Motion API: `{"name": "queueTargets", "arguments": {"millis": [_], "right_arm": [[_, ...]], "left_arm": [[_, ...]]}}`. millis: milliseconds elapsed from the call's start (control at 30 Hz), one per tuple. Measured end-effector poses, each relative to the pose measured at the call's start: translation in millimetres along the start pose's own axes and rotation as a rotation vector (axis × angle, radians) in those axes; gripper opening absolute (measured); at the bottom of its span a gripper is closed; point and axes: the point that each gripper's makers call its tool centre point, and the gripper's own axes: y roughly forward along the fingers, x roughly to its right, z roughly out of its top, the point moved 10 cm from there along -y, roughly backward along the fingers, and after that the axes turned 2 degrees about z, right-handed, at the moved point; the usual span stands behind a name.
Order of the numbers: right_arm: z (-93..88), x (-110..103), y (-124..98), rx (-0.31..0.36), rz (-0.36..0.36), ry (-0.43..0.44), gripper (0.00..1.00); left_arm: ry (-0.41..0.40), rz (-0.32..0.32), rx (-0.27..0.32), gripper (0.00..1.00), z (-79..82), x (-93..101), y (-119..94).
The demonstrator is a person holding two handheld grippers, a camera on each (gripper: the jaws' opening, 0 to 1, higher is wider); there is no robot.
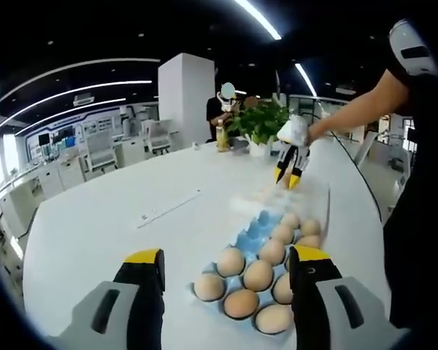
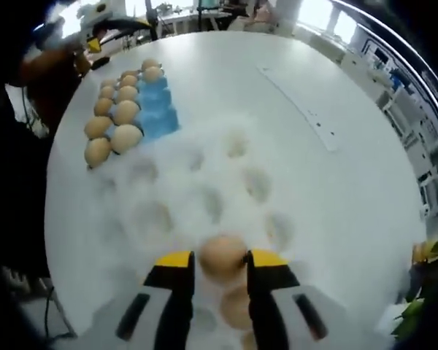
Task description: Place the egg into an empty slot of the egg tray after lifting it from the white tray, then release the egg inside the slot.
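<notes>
Tabletop of a large round white table point(image 1: 95, 219) carries everything. On it, in the right gripper view, lies a wide white moulded tray point(image 2: 204, 197) with many shallow round cups, most of them empty, and far to the left of it, touching its edge, stands a blue plastic egg tray point(image 2: 157, 109) with two rows of brown eggs point(image 2: 117, 113) along its left side. In the left gripper view the same blue tray sits near, between the jaws, with its eggs in two rows and empty blue slots on the far left. The left gripper point(image 1: 226, 266) hangs above it with jaws wide apart, grasping nothing. The right gripper point(image 2: 220, 264) is over the near part of the white tray, and its yellow-tipped black jaws are closed around one brown egg point(image 2: 221, 255). Another egg point(image 2: 236, 306) rests in a cup just under the jaws.
</notes>
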Motion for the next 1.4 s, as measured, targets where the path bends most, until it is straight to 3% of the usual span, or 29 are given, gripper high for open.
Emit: {"name": "queueTargets", "arguments": {"millis": [367,500,667,1400], "right_arm": [[-2.8,-1.0,-5.1,0.018,-0.028,0.032,0.24],[1.2,-4.8,-24.2,0.101,-0.024,0.08,0.24],[11.9,-11.0,-34.3,0.167,-0.022,0.072,0.24],[48.5,-30.1,-20.6,0.186,0.027,-0.03,0.24]], "left_arm": [[-0.003,0.007,-0.004,0.7,-1.4,-0.7,-2.4],[-0.006,0.014,-0.002,0.7,-1.9,-2.1,-3.4],[-0.006,0.012,0.0,0.7,-2.3,-1.0,-2.3],[-0.008,0.011,-0.003,0.71,-5.8,-1.3,-3.9]]}}
